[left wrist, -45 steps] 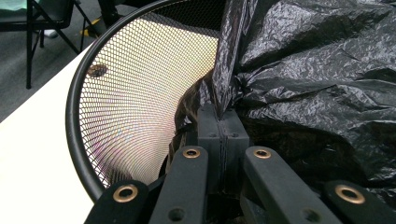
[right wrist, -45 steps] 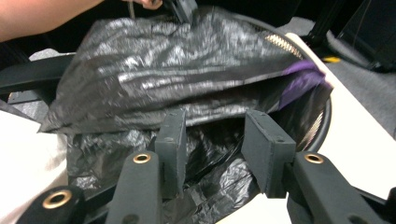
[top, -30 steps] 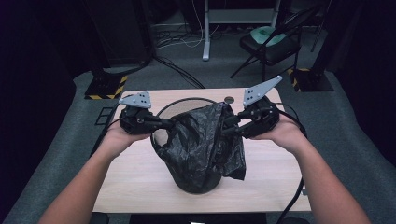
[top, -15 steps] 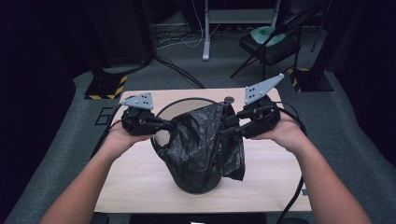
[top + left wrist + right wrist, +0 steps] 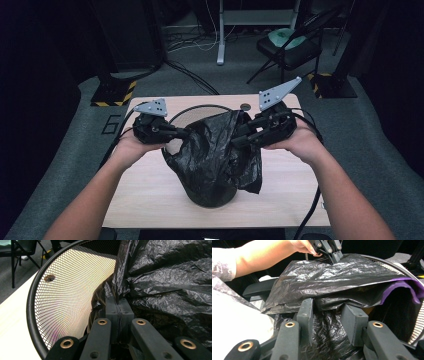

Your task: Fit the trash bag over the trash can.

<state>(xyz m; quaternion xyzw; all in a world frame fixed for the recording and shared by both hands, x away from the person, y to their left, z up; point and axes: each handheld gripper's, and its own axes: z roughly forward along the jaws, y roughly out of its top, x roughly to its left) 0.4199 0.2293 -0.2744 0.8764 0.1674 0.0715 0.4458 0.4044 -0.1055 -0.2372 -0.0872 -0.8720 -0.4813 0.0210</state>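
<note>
A black plastic bag is draped over a black mesh basket standing on the wooden table. My left gripper is at the bag's left side. In the left gripper view it is shut on a thin fold of the bag, just inside the mesh wall. My right gripper is at the bag's right side. Seen in the right gripper view, it has its jaws apart, with crumpled bag lying between and over them. The left gripper shows beyond the bag.
A purple edge shows under the bag near the basket rim. A small round hole is in the table's far edge. A folding chair and stand bases stand on the floor behind the table.
</note>
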